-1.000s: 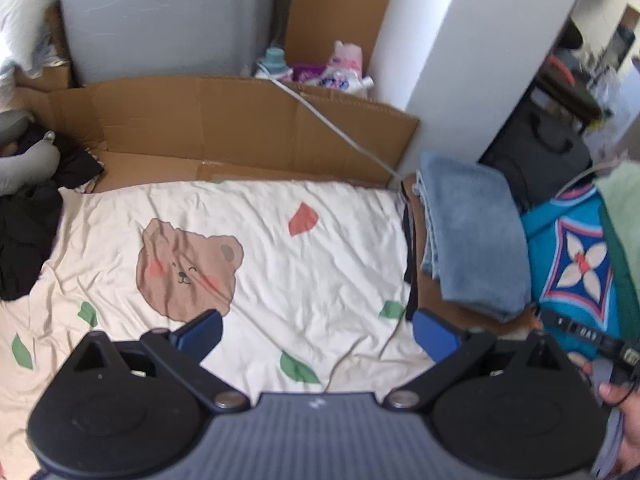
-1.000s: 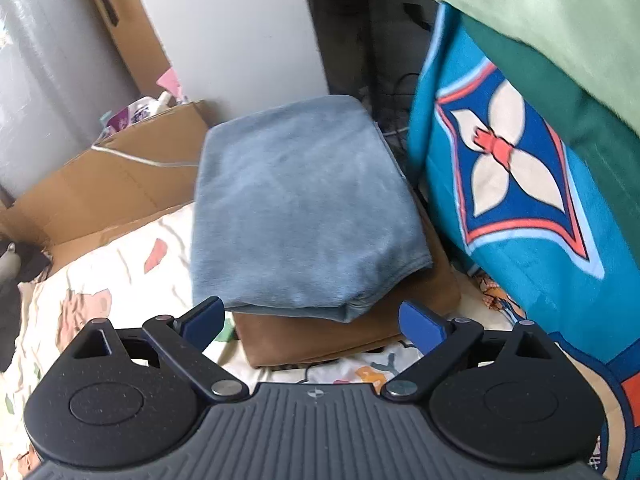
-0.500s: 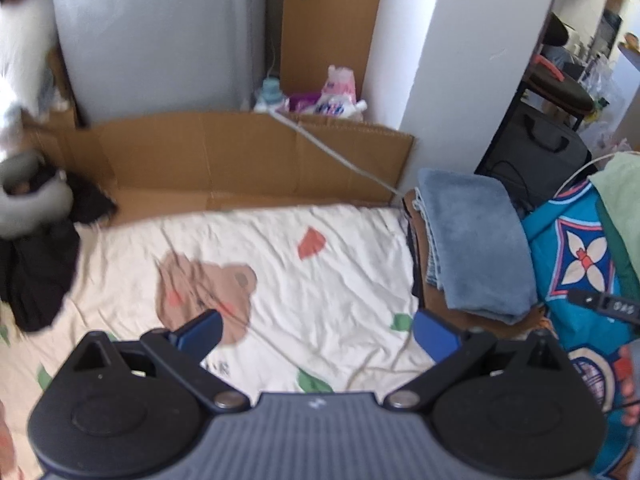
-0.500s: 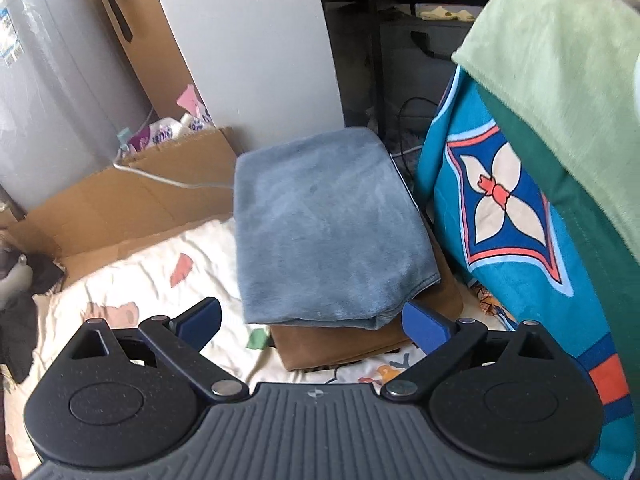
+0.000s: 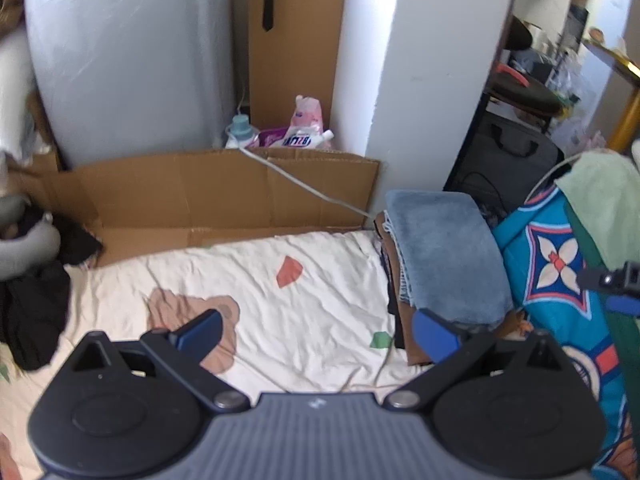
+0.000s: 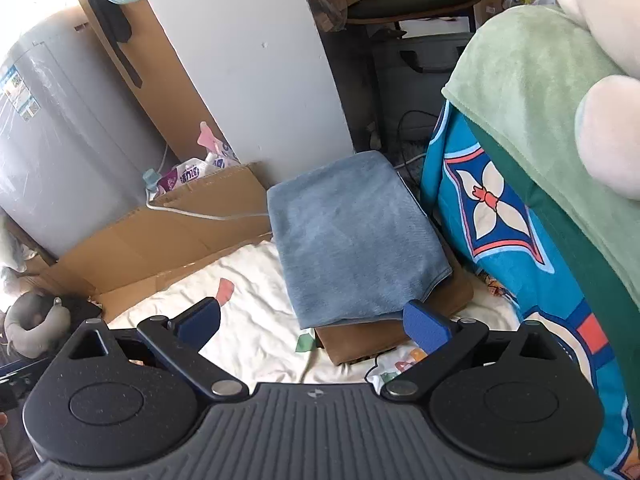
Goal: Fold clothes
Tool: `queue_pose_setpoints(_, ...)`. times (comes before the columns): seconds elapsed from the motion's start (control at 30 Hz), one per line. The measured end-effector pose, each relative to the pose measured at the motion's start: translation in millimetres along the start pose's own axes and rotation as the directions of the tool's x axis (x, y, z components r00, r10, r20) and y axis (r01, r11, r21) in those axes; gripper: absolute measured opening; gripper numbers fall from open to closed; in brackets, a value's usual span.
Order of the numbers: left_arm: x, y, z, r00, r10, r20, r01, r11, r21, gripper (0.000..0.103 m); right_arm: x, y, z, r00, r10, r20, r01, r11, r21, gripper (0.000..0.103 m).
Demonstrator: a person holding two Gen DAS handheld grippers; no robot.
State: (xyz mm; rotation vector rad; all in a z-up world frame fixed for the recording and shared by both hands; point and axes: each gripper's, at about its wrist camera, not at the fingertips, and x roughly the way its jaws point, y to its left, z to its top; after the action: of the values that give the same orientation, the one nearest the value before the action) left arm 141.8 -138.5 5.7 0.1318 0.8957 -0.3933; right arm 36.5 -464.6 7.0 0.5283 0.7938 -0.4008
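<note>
A folded blue-grey garment (image 5: 444, 256) (image 6: 352, 236) lies on top of a folded brown one (image 5: 404, 328) (image 6: 384, 336) at the right end of the cream bear-print sheet (image 5: 280, 312) (image 6: 256, 320). A dark heap of clothes (image 5: 32, 312) sits at the sheet's left edge. My left gripper (image 5: 316, 334) hangs open above the sheet, holding nothing. My right gripper (image 6: 312, 322) is open too, raised in front of the folded stack and empty. A tip of the right gripper (image 5: 616, 284) shows at the left wrist view's right edge.
Flattened cardboard (image 5: 224, 200) (image 6: 160, 244) lines the far side, with a white cable (image 5: 304, 188) across it and detergent bottles (image 5: 288, 136) behind. A teal patterned blanket (image 5: 560, 280) (image 6: 500, 216) under a green one (image 6: 532, 92) rises on the right. A grey neck pillow (image 6: 28, 324) lies left.
Both grippers have lifted and pulled back from the bed, so the sheet and folded stack look smaller and farther. Both stay open and empty.
</note>
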Motion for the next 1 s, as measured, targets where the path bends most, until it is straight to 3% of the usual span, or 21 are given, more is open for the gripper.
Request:
queue_pose_setpoints(0.2, 0, 9, -6, 0.999, 0.009, -0.052, -0.009, 1.0, -0.006, 0.102, -26, 23, -1, 0.999, -0.035, 0.02, 0.035, 0.999, -0.036, 0.102)
queue_pose_setpoints(0.37, -5, 22, -14, 0.994, 0.062, -0.09, -0.06, 0.998, 0.019, 0.102, -47, 43, 0, 1.0, -0.015, 0.026, 0.017, 0.998, -0.06, 0.102)
queue_pose_setpoints(0.47, -11, 29, -16, 0.994, 0.039, -0.097, -0.038, 0.999, 0.015, 0.102, -59, 57, 0, 0.999, -0.022, 0.039, 0.025, 0.997, -0.077, 0.102)
queue_pose_setpoints(0.8, -36, 49, -18, 0.998, 0.033, -0.057, -0.034, 0.999, -0.029, 0.102, -95, 122, -2, 0.995, -0.043, 0.095, 0.071, 0.948, -0.309, 0.102)
queue_pose_setpoints(1.0, -50, 54, -17, 0.999, 0.033, -0.026, -0.034, 0.999, -0.039, 0.102, -115, 131, -7, 0.996, 0.011, 0.084, 0.014, 0.956, -0.293, 0.102)
